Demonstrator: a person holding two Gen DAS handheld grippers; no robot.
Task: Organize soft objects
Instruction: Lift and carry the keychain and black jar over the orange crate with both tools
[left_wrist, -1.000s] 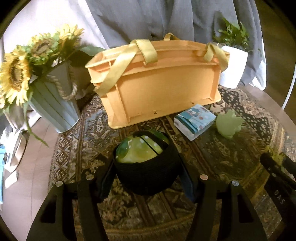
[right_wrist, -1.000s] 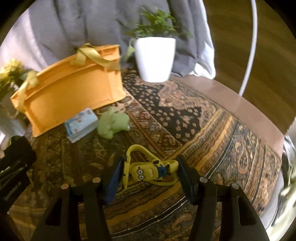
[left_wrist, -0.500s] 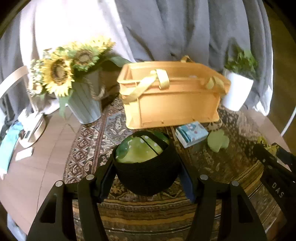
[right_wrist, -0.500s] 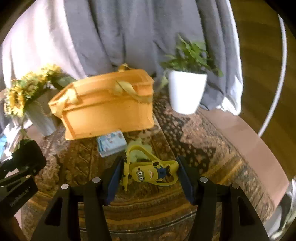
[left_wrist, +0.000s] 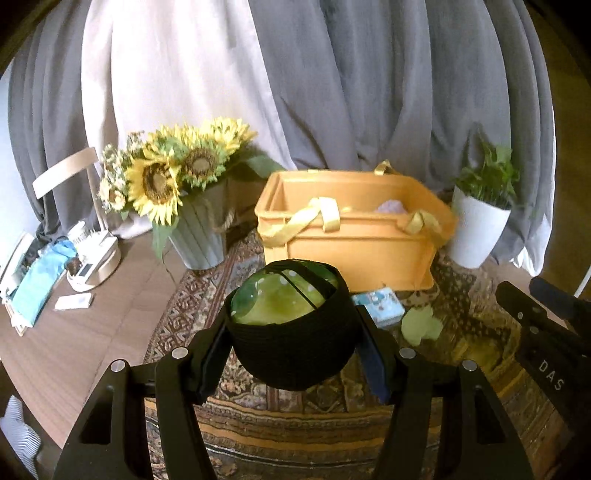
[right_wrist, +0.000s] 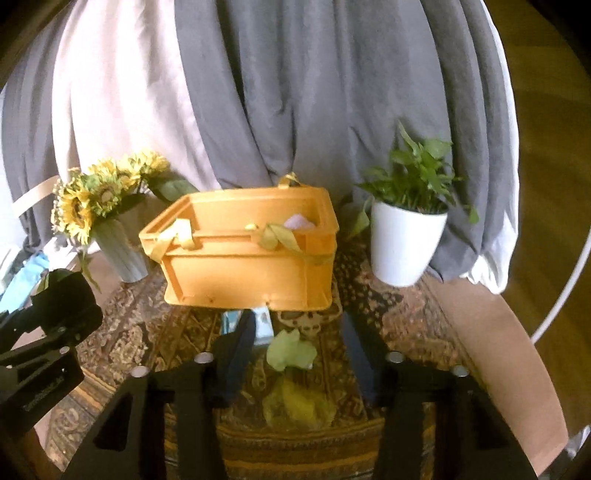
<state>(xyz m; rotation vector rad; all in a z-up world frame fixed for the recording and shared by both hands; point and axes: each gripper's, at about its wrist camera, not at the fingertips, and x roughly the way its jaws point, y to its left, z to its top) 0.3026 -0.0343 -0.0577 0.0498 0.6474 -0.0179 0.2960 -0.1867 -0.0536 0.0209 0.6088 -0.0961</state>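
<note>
Left hand-held gripper: jaws at a middle width, clamped on the sides of a black ribbed soft pouch. Pouch carried clear of the patterned woven rug, with a round green spotted soft ball seated in its open top.

Right hand-held gripper: jaws drawn in to the narrowest setting, though a gap shows between the fingers. Blurred yellow soft toy visible low between the finger bases; cannot tell whether gripped or lying on the rug, as that patch is smeared.

Just beyond both grippers, on the rug: pale green soft animal figure and, beside it, a blue printed tissue pack, both close to the front wall of the orange plastic crate with yellow ribbon handles.

Inside the crate, at its right end: one pale lilac soft item, apparently already stowed.

Flanking the crate: sunflower bunch in a ribbed grey pot to the left, leafy plant in a white pot to the right. Grey and white curtains behind. Bare wooden desk beyond the rug edge.

Progress judged as early. Done: one item in the crate. Left: pouch with ball, yellow toy, green figure, tissue pack.
</note>
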